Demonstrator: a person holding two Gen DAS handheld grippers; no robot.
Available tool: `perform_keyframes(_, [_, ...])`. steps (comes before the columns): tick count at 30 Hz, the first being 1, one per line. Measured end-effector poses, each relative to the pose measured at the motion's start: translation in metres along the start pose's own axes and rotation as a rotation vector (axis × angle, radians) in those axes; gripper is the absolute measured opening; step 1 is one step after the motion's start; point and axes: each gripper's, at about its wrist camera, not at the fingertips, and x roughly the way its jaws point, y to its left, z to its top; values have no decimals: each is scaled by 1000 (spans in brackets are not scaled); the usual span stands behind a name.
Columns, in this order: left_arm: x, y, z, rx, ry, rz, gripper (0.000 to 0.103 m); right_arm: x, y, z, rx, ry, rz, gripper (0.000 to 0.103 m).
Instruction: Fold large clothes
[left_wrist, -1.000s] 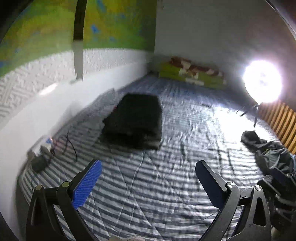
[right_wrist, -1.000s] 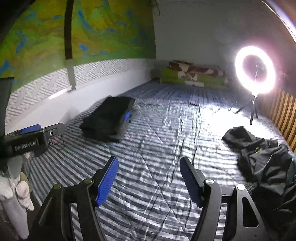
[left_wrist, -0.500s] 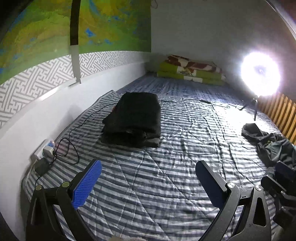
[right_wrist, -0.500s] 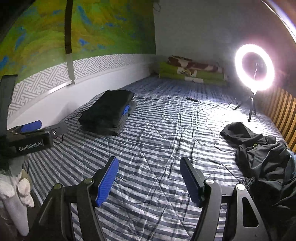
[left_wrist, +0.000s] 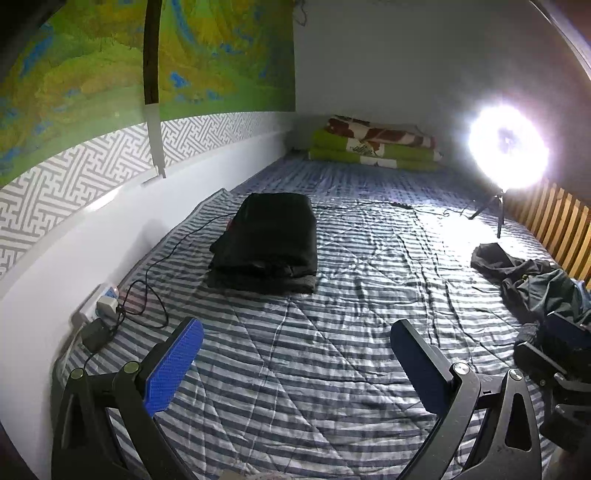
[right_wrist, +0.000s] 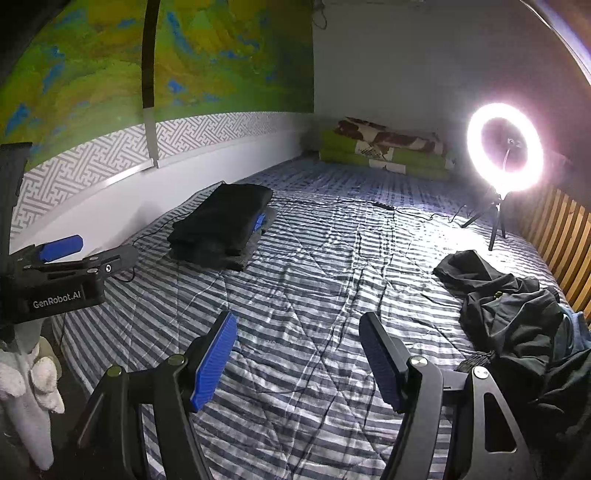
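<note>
We see the left gripper with its blue-padded jaws spread wide and nothing between them, hanging over the blue-and-white striped quilted bed cover. The right gripper is likewise spread and empty. Ahead and left of both grippers lies the neat stack of folded black clothes, near the wall; a blue patch shows at its side, perhaps a label, though we cannot tell. To the right of the grippers sits the crumpled heap of dark unfolded garments, untouched. Beyond it the glowing white ring light on a small tripod stands on the bed. Compared with half a second ago, both views have barely shifted: the stack sits slightly lower and closer in the right wrist view, and both grippers are as wide as before.
</note>
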Motion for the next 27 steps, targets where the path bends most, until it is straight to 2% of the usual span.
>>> perform_keyframes(27, [8, -3, -3, 11, 16, -8, 103, 0, -6, -6, 9, 14, 8, 67])
